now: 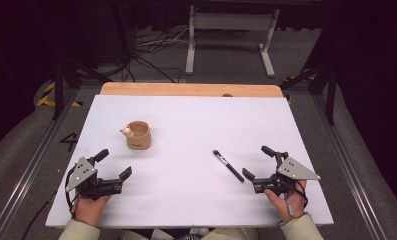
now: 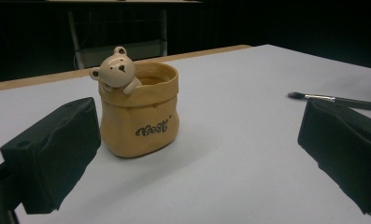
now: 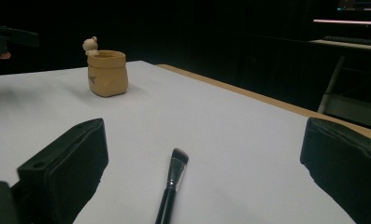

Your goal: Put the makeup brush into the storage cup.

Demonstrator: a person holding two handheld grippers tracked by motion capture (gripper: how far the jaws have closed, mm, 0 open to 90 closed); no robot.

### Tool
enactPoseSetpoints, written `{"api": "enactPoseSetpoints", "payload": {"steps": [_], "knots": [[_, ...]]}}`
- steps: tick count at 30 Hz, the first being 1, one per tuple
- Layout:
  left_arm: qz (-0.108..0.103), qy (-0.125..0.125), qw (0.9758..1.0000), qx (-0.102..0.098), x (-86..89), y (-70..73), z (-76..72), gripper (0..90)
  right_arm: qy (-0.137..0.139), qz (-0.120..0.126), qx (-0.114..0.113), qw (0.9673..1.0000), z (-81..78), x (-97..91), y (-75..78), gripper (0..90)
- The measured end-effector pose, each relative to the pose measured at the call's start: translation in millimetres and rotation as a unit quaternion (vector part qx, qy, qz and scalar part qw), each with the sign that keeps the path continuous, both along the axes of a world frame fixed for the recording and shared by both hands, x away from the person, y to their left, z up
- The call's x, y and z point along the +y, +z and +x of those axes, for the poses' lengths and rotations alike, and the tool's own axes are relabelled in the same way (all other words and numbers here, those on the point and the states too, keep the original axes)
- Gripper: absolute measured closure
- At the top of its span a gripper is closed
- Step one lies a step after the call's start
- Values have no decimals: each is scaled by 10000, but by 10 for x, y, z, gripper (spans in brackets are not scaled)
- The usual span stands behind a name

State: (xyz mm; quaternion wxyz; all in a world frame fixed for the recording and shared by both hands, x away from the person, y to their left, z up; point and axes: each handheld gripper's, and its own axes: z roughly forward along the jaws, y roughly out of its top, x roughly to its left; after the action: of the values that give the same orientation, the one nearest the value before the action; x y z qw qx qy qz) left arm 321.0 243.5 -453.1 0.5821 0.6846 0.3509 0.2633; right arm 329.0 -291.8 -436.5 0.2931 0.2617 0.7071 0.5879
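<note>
Currently both grippers are resting low over the table [image 1: 196,200], jaws spread wide, holding nothing. Brush [image 1: 228,165] is lying flat just ahead of the right gripper [image 1: 261,162], bristle end pointing away from it, handle running back between its jaws. Pot [image 1: 138,135] is standing upright ahead of the left gripper [image 1: 113,162], apart from it. Judging the brush light, thin, prone to rolling; taking it mid-handle looks best. Pot looks ceramic, fragile, smooth-walled.
</note>
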Motion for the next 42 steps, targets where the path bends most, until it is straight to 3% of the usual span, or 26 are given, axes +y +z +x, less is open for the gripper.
{"api": "enactPoseSetpoints", "payload": {"steps": [18, 28, 32, 35, 42], "knots": [[-6, -52, 10000, 44, -8, -7, 5, 2, -43, -18, 4, 10000, -3, -15, 16, 15], [12, -27, 10000, 53, -18, -13, 4, 2, -97, 216, 303, 9993, 119, 0, 84, 15], [12, -30, 10000, 46, -20, -17, 7, 2, -48, 93, 317, 9994, 176, 62, 153, 18], [5, -33, 10000, 30, -26, -11, -1, 2, -114, -160, 370, 9991, 222, 117, 186, 23], [-4, -42, 10000, 43, -31, -15, 0, 2, -57, -269, 474, 9985, 309, 207, 262, 25]]}}
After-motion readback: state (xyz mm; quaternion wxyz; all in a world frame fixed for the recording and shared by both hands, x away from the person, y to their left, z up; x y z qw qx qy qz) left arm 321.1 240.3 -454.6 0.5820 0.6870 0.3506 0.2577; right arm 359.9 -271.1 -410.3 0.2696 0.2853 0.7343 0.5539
